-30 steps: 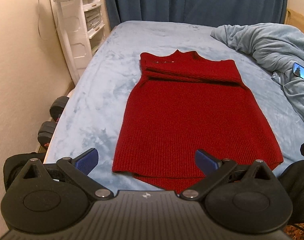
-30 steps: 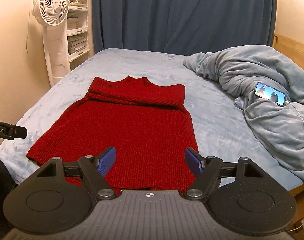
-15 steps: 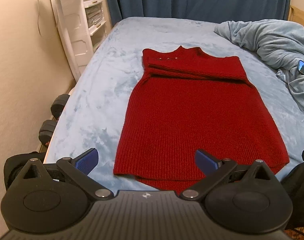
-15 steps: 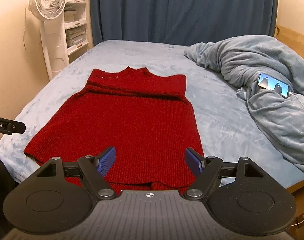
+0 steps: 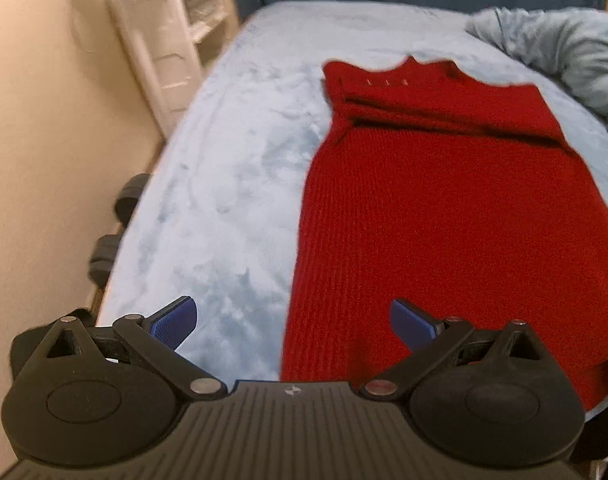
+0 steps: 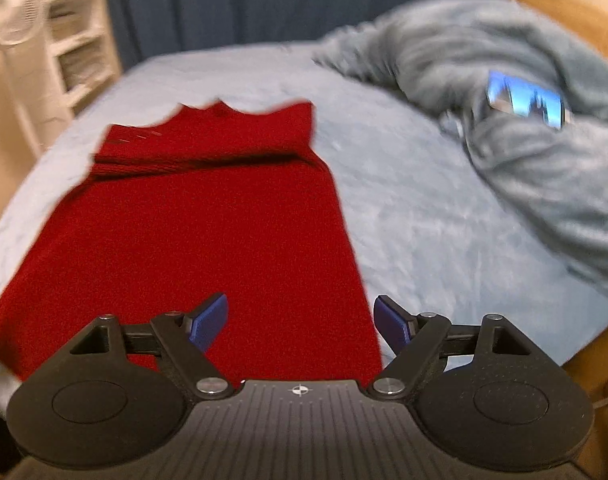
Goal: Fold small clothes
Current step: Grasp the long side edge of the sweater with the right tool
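I'm holding the left gripper (image 5: pixel 293 326) wide, the right gripper (image 6: pixel 299 322) having just been opening, nothing between, both hovering at the red knit top's (image 5: pixel 444 216) hem.

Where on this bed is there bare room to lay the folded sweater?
Free: the sheet strip between the red sweater and the bed's wall-side edge, and the patch between sweater and heaped blanket. Crowded: that blanket, carrying a lit phone.
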The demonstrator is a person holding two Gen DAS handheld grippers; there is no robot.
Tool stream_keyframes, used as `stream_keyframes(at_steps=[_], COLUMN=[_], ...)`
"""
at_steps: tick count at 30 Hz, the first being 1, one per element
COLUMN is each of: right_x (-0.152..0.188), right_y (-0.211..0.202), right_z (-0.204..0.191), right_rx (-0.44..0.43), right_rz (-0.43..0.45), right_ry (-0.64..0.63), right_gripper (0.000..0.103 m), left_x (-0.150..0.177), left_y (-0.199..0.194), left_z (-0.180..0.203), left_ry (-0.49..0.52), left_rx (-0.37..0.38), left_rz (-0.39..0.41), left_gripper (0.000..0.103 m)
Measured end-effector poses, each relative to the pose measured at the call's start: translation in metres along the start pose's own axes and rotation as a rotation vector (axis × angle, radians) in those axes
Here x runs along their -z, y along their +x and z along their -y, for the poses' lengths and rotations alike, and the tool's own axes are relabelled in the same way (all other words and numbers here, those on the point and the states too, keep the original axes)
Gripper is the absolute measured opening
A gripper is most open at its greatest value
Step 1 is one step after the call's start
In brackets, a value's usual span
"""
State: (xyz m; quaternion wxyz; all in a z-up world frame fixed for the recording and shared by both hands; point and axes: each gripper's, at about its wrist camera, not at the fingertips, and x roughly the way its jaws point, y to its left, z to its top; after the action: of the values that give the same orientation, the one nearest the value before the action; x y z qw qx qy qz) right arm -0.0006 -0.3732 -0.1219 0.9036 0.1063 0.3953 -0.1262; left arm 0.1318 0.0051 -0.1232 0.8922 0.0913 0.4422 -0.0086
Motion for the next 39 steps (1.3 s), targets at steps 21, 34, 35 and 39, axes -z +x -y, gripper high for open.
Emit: stream_keyframes(at_steps=[21, 34, 35, 39], right_x=[0.002, 0.021, 0.020, 0.019], right_y=[0.133, 0.120, 0.118, 0.120], right_z=[0.031, 0.018, 0.021, 0.021], right_rx=[-0.203, -0.209, -0.207, -0.206], right_rz=[-0.444, -0.424, -0.422, -0.423], right_ry=[0.081, 0.132, 0.140, 0.150], right_gripper=[0.050, 0.025, 0.025, 0.025], left_x=[0.000, 0.013, 0.015, 0.021], left_y=[0.090, 0.061, 0.060, 0.058], left_z=[-0.022, 0.013, 0.015, 0.014], left_ry=[-0.014, 0.094, 0.106, 0.114], left_rx=[0.308, 0.175, 0.156, 0.113], left_rz=[-0.257, -0.156, -0.146, -0.131], left_gripper=[0.073, 0.038, 0.051, 0.077])
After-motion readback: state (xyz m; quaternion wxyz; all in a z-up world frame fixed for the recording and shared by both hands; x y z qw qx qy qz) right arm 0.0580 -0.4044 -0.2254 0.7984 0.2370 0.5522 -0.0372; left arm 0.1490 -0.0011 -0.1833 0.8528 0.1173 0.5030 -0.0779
